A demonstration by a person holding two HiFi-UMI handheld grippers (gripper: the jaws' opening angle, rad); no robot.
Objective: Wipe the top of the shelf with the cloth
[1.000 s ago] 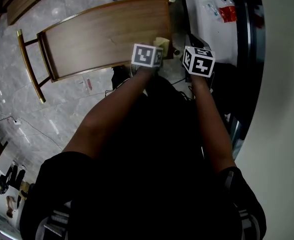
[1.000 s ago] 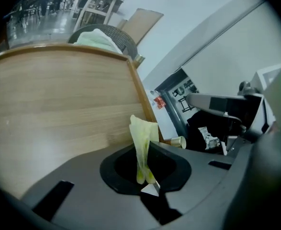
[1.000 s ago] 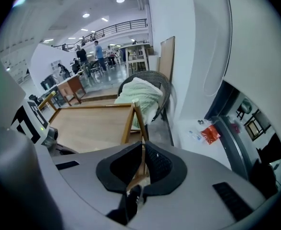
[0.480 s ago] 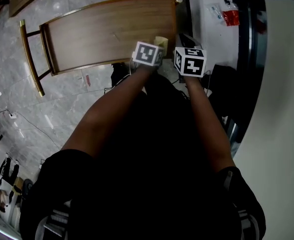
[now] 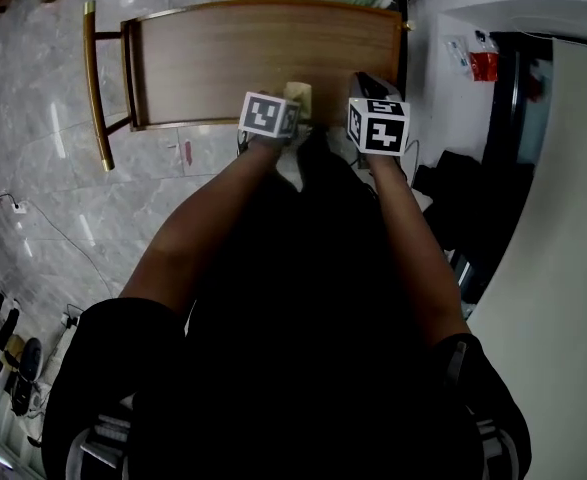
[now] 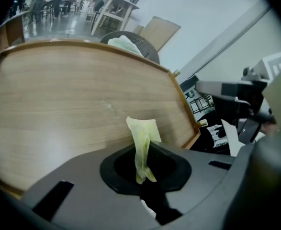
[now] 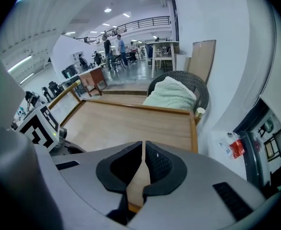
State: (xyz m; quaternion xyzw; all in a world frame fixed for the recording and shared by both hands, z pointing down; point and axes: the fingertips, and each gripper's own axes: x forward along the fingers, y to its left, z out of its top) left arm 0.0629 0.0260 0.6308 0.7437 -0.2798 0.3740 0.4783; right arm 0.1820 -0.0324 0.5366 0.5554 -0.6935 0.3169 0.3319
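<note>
left gripper view shows your left gripper (image 6: 144, 176) pinching a limp pale yellow-green cloth (image 6: 142, 135) above the brown wooden shelf top (image 6: 59, 99) near its front edge, your right gripper (image 7: 142, 164) empty with jaws pressed together; soft and light, the cloth should drag flat if gripped by that bunched end.

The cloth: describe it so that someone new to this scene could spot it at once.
Start at the long wooden shelf top. At its near edge, the left hand-held gripper is shut on the cloth. It is a small pale yellow-green strip sticking up from the jaws, unlike the bulky fabric in the wicker basket beyond.
</note>
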